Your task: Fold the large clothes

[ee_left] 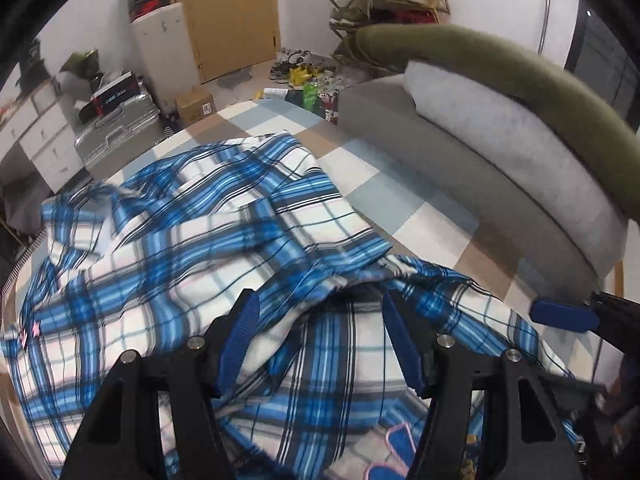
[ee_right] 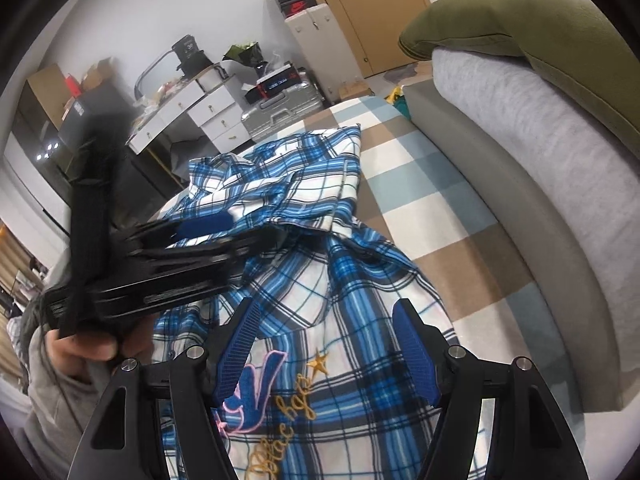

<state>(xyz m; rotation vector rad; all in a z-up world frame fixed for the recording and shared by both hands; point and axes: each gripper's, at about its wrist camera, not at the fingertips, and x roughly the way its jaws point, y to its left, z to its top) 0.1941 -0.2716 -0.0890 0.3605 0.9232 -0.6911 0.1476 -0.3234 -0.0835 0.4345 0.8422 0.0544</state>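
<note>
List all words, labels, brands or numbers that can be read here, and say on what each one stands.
Shirt: gold script embroidery, partly hidden and not surely readable.
Shirt: a big blue letter patch with pink edge, perhaps a "V".
Red shoebox: a swoosh logo, no words readable.
Black box on the suitcase: white text, too blurred.
Carton: label too small.

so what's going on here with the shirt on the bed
A person with a gripper in each hand is folding a blue and white plaid shirt spread rumpled on a checked bedspread. The left gripper is over a bunched fold, jaws open, cloth between them but no clear grip. The right gripper hangs open above the embroidered part of the shirt, holding nothing. The shirt is not yet neatly folded.
</note>
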